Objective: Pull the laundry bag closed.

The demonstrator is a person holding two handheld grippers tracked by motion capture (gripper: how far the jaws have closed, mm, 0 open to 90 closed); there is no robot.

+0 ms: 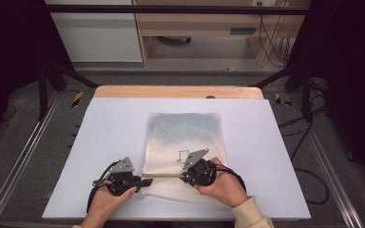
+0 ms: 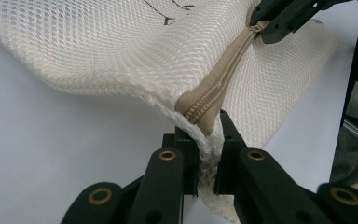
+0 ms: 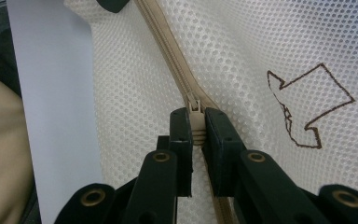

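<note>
A cream mesh bag (image 1: 183,142) is laid flat on the white desk (image 1: 109,133), a little right of the middle and toward the near edge. Its long axis is set front to back in the high view, tilted slightly, with the far end marked by a blue-grey tint and the near end by the grippers. Along the near end a tan zipper (image 1: 164,176) is run crosswise, left to right, at right angles to the bag's length. An arrow outline (image 3: 310,105) is drawn in brown on the mesh just beyond the zipper.

The left gripper (image 1: 147,181) is held at the bag's near left corner. In the left gripper view its fingers (image 2: 230,140) are seen clamped together on the bag's edge where the zipper (image 2: 214,95) ends, and the corner is lifted slightly off the desk (image 2: 51,149).

The right gripper (image 1: 182,177) is held farther along the zipper, well apart from the left one. In the right gripper view its fingers (image 3: 182,128) are seen closed on the zipper pull (image 3: 195,116), with the zipper (image 3: 165,42) stretched straight away from them toward the left gripper's tip (image 3: 114,4). The zipper between the two grippers is kept taut and roughly level.
</note>
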